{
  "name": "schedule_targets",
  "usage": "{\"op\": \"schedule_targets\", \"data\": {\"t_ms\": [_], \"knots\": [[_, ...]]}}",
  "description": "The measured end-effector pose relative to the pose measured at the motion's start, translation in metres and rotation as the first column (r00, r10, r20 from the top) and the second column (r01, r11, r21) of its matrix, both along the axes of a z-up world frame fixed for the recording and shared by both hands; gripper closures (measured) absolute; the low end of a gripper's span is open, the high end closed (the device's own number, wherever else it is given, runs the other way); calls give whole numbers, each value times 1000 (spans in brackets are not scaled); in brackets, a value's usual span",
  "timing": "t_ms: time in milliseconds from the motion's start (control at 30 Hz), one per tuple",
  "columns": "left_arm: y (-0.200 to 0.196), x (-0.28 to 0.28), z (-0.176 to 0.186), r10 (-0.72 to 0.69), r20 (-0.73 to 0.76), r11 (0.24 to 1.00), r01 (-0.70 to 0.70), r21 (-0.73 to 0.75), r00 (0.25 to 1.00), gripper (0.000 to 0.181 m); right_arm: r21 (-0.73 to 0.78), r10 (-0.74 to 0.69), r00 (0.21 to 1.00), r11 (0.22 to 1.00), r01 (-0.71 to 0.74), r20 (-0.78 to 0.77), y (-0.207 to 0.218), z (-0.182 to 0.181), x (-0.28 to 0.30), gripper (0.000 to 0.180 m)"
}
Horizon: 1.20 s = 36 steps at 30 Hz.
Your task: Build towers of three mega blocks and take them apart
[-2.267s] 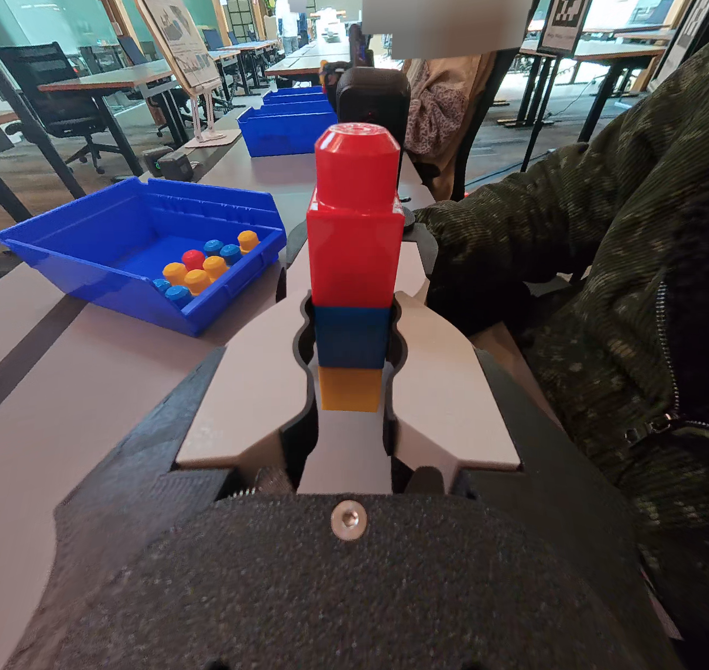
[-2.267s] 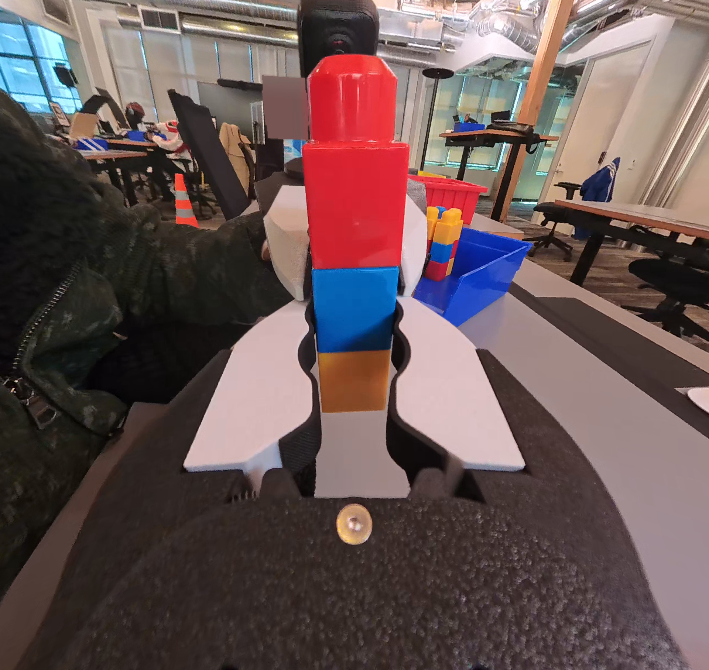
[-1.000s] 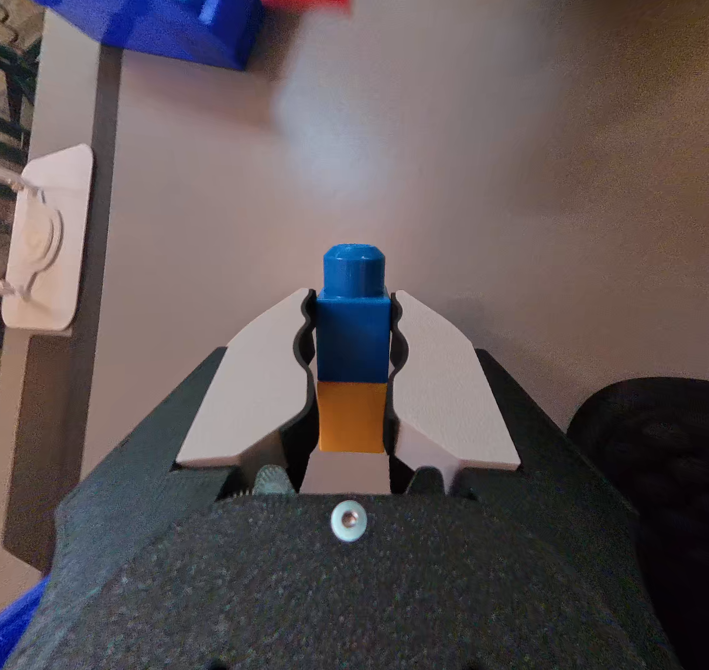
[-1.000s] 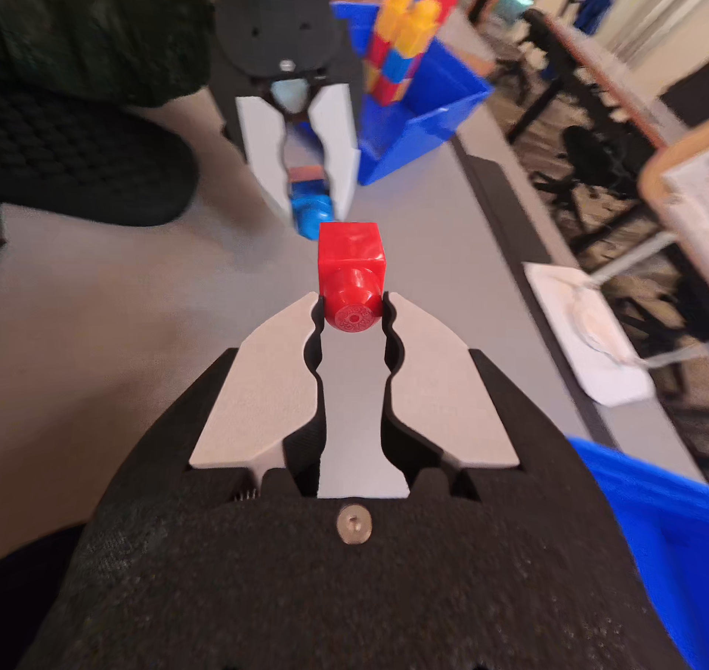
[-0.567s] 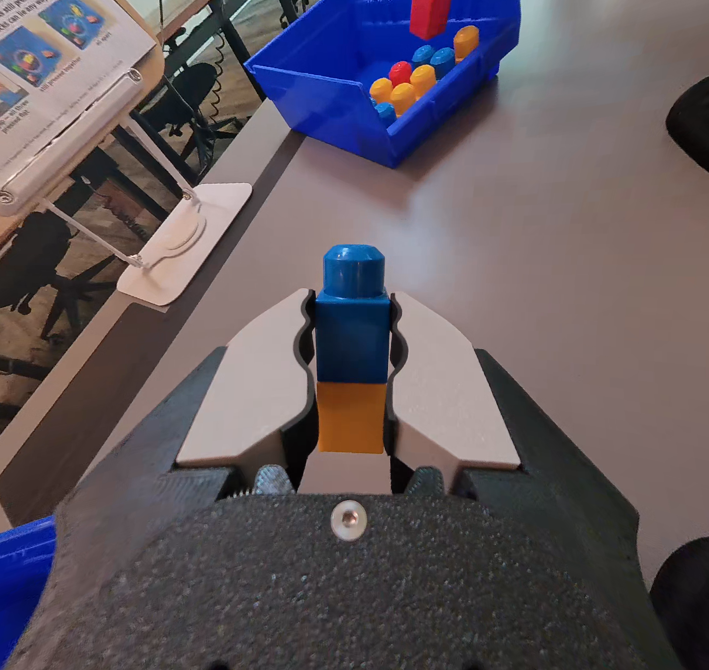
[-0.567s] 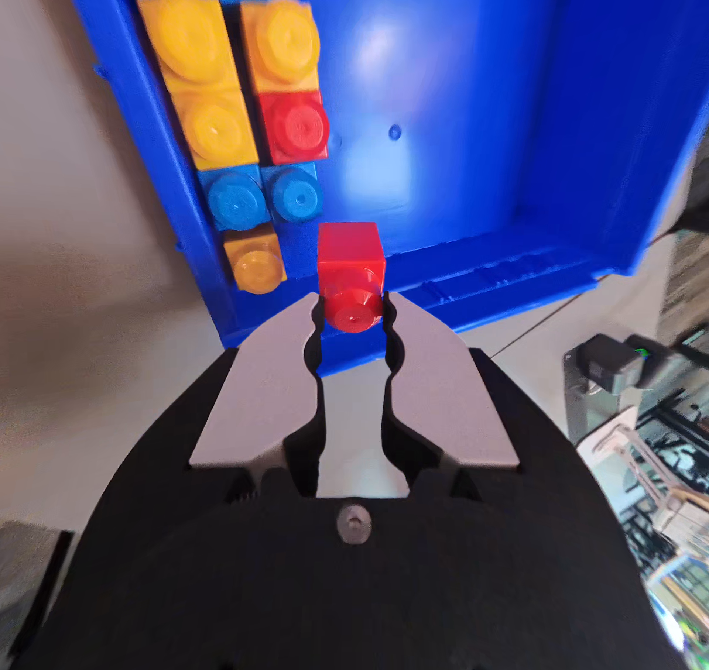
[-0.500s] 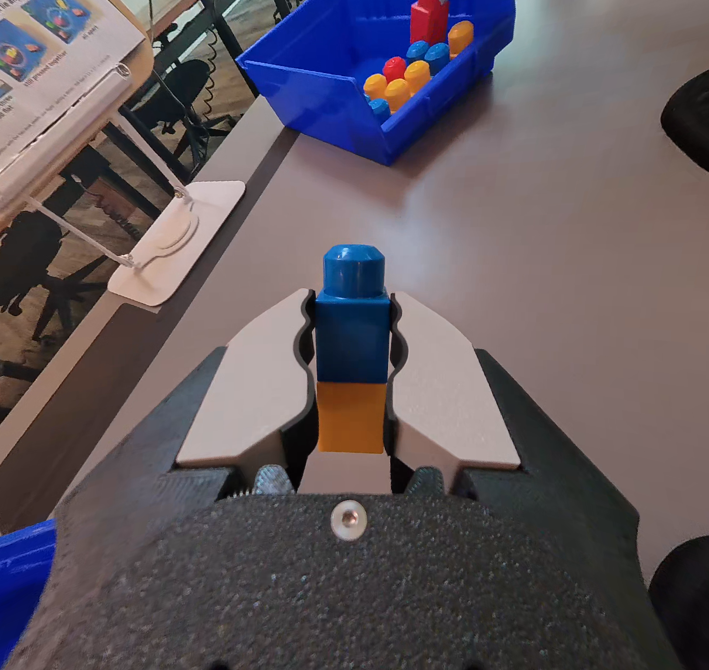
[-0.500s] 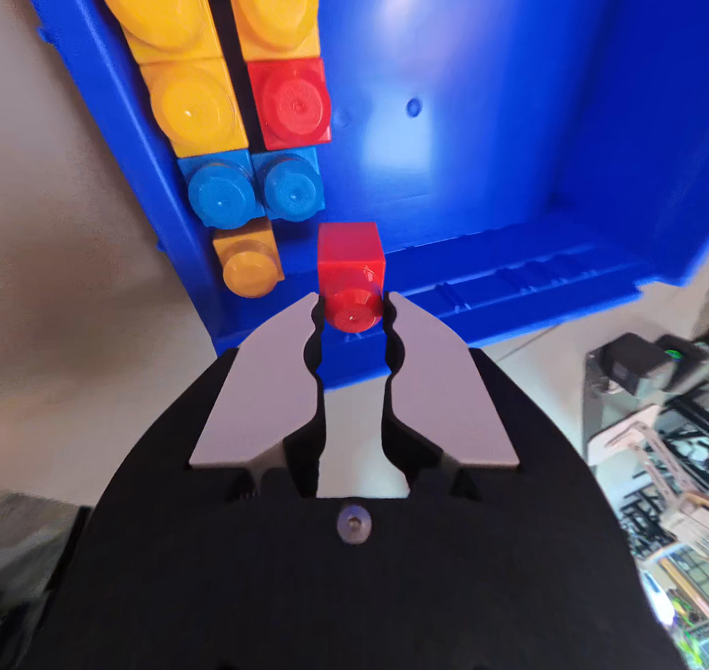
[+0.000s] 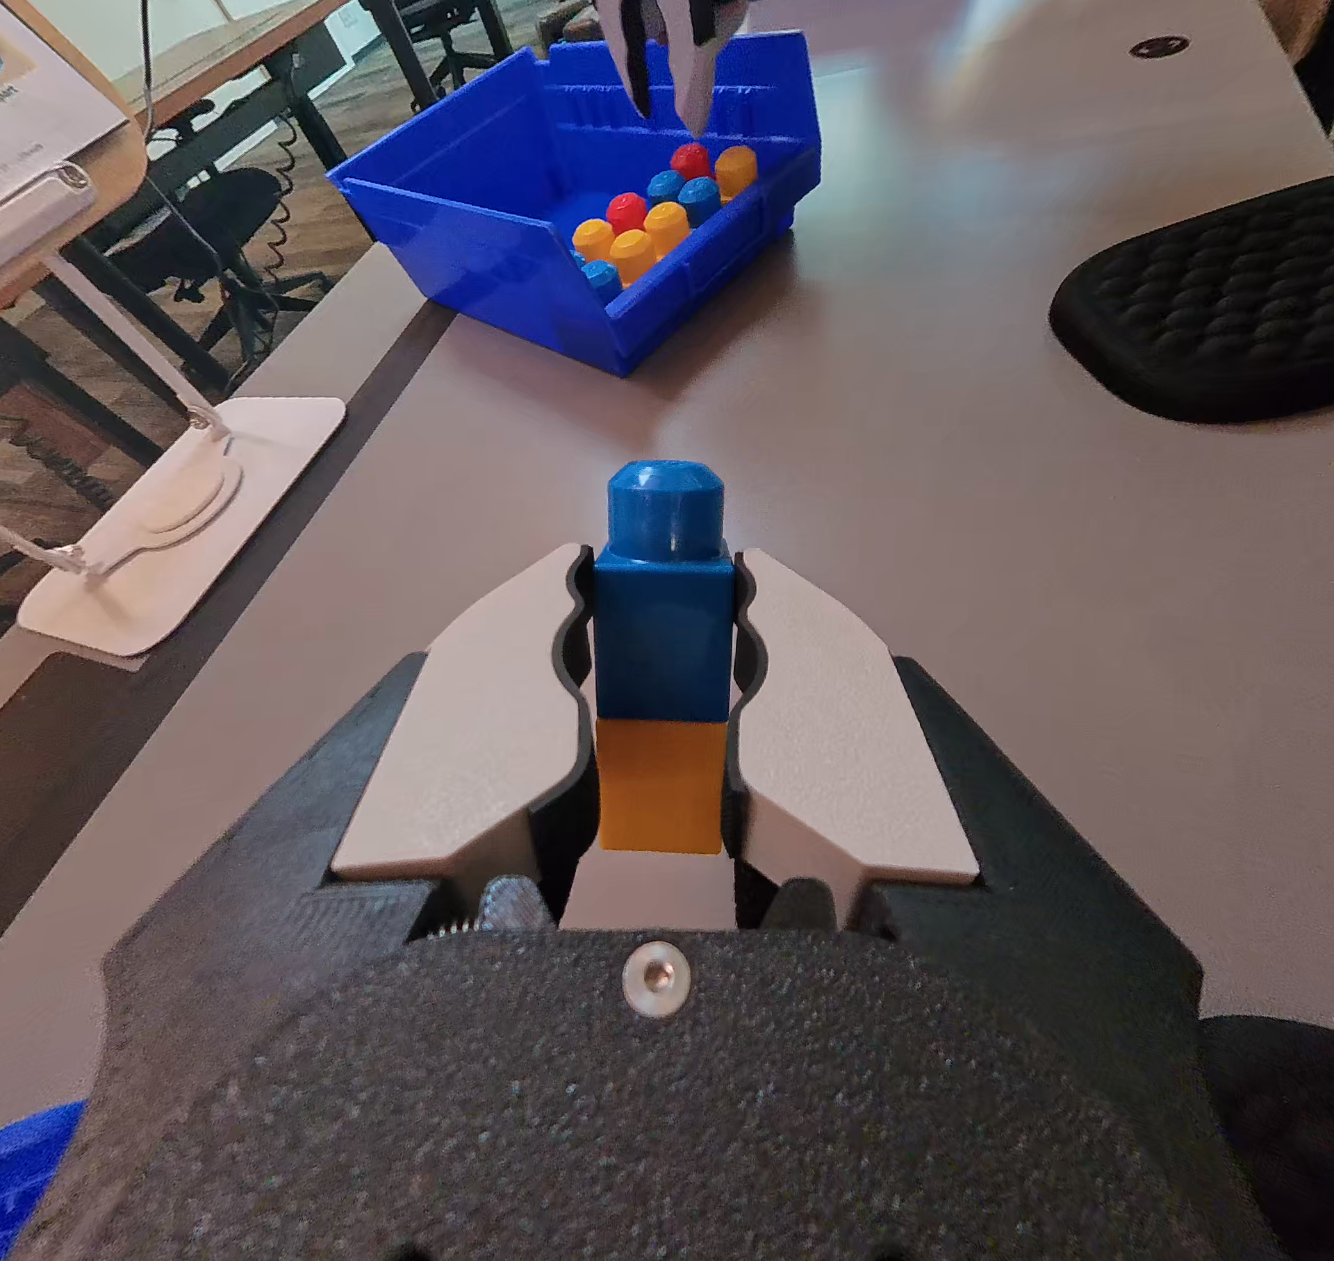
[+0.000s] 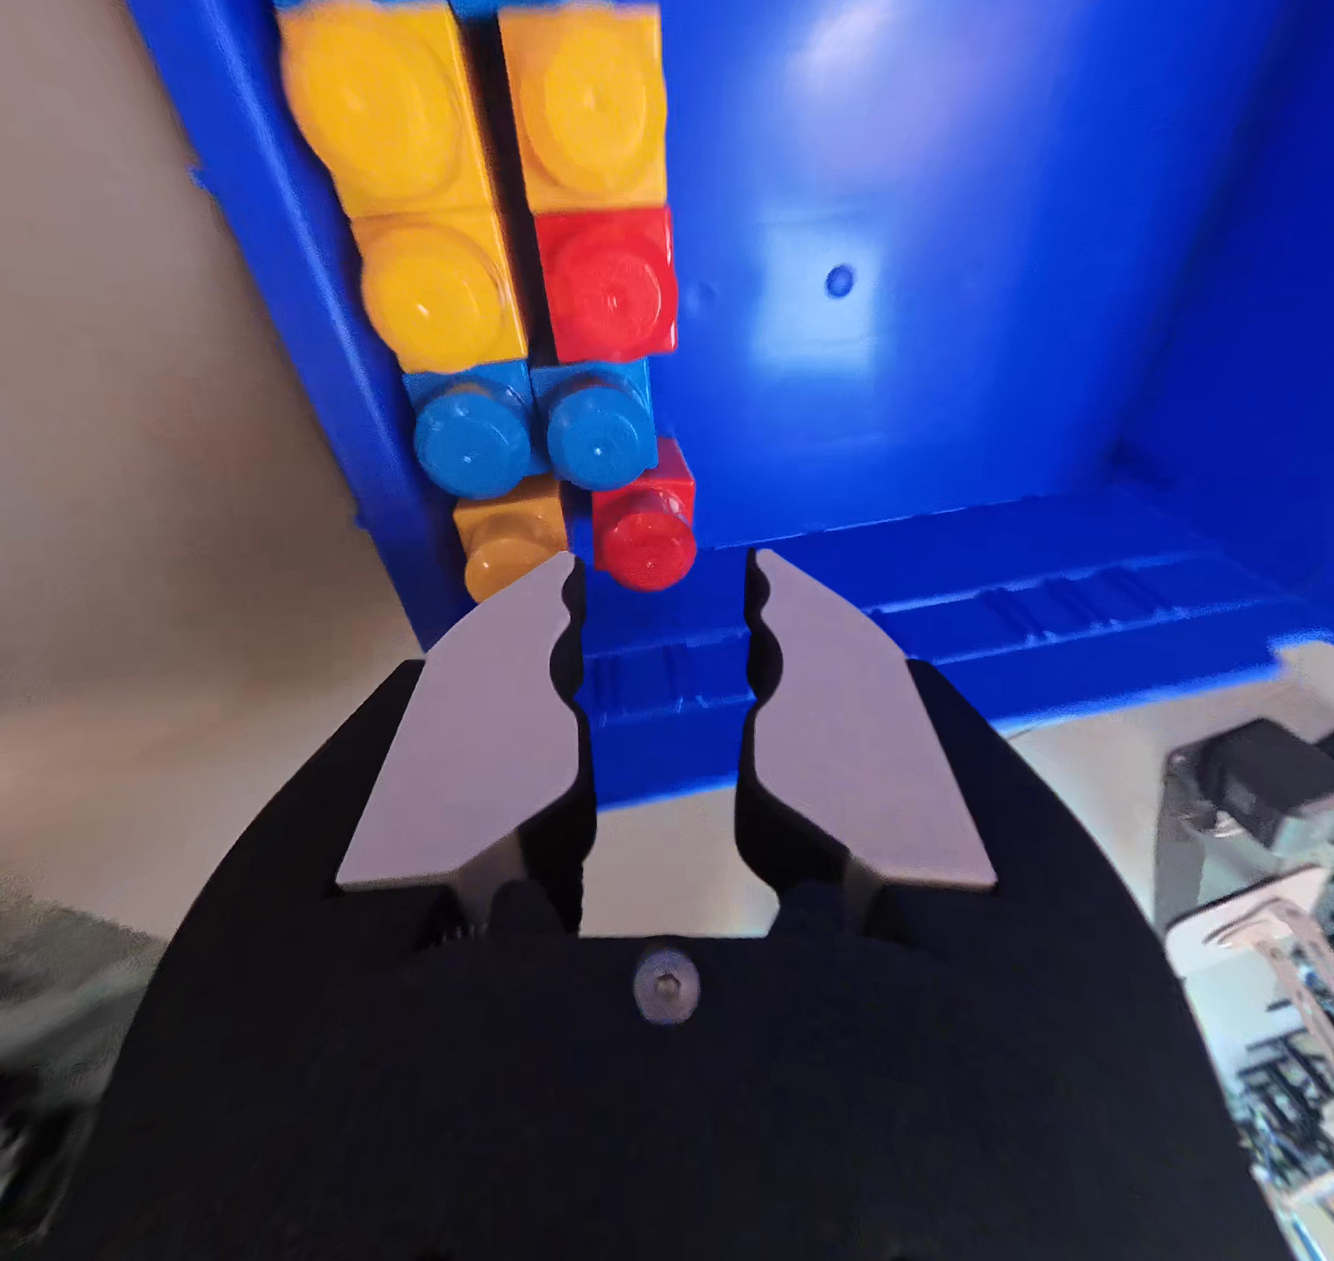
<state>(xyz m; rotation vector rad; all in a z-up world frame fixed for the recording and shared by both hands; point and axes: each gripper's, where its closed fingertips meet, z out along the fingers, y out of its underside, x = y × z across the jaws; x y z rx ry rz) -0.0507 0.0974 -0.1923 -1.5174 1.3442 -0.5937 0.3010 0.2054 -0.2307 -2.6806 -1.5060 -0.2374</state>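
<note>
Right gripper [image 10: 660, 562] hangs spread and empty over the blue bin [image 10: 938, 252], the red block [image 10: 642, 526] lying loose among the sorted blocks. Left gripper [image 9: 660, 555] pinches the blue block [image 9: 660, 638] stacked on the orange block [image 9: 660, 786], held out above the table [image 9: 938, 504], likely ready for separating.

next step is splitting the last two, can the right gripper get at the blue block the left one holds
Probably yes. The right gripper is open and empty above the blue bin, and the blue block sticks its stud out past the left gripper fingertips over bare table, nothing between them.
</note>
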Motion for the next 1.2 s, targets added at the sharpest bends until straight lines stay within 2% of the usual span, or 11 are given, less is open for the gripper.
{"op": "schedule_targets", "data": {"t_ms": [133, 200, 267, 367, 533, 700, 833, 967, 1000, 1033, 1200], "knots": [[-7, 7, -1, -39, 24, 999, 40, -24, 999, 145, 201, 152, 975, 972, -119, -161, -4, 45, -60, 133], [-12, 12, 0, -62, 37, 998, 63, -28, 997, 145, 284, 315, 904, 930, -233, -289, -25, 61, -117, 133], [-16, 16, -1, -80, 42, 996, 81, -35, 996, 145, 346, 458, 786, 879, -329, -415, -56, 71, -176, 134], [-24, 24, -2, -109, 51, 993, 111, -33, 993, 145, 383, 571, 638, 821, -424, -517, -101, 67, -243, 134], [-36, 35, -11, -147, 17, 989, 147, -31, 989, 145, 385, 616, 513, 782, -491, -598, -141, 43, -305, 135], [-40, 40, -19, -154, -16, 987, 153, -43, 988, 145, 362, 608, 469, 777, -515, -641, -150, 30, -324, 150], [-40, 41, -15, -161, 22, 985, 161, -53, 987, 144, 369, 618, 478, 773, -516, -625, -151, 32, -323, 151], [-31, 32, -32, -136, -61, 989, 132, -70, 989, 126, 382, 613, 481, 780, -496, -627, -148, 41, -314, 151], [-28, 28, -39, -127, -96, 990, 120, -72, 987, 129, 387, 609, 480, 784, -486, -631, -147, 44, -311, 151], [-24, 25, -46, -113, -128, 993, 107, -56, 985, 143, 392, 606, 480, 788, -476, -635, -145, 48, -308, 151], [-23, 27, -33, -138, -37, 989, 135, -57, 990, 144, 403, 612, 496, 786, -468, -616, -139, 57, -292, 151]]}}
